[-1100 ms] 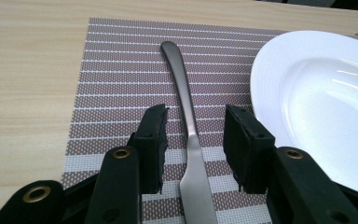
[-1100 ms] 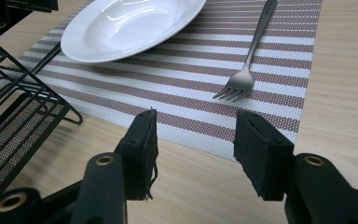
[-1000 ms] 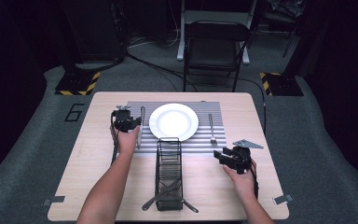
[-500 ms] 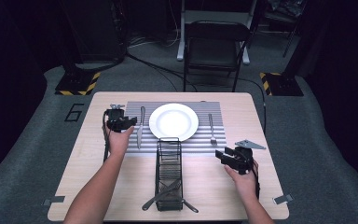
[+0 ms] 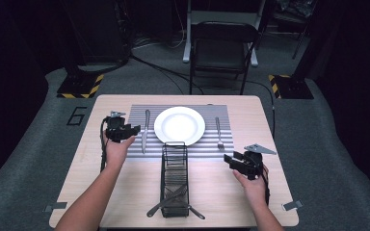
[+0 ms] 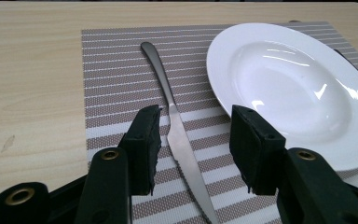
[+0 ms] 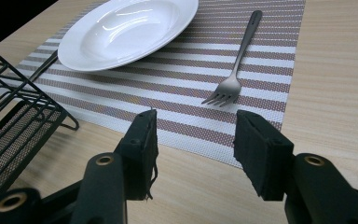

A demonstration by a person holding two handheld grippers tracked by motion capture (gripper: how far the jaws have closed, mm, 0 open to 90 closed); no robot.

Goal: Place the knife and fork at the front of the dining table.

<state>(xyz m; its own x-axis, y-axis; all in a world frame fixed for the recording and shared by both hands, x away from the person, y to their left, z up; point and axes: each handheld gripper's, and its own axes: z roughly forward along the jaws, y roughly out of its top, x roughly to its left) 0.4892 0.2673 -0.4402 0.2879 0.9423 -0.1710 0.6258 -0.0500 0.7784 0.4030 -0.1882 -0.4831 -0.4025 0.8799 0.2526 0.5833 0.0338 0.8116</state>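
Left gripper, jaws just opening and empty, hovers over the knife: thin, stiff, slippery steel, probably best pinched mid-handle.

The high view looks forward and down on the whole table from above the person's side. The left gripper view sits low and close over the striped placemat, facing the knife and white plate. The right gripper view, also low, faces the fork. Both gripper views share the plate and placemat.
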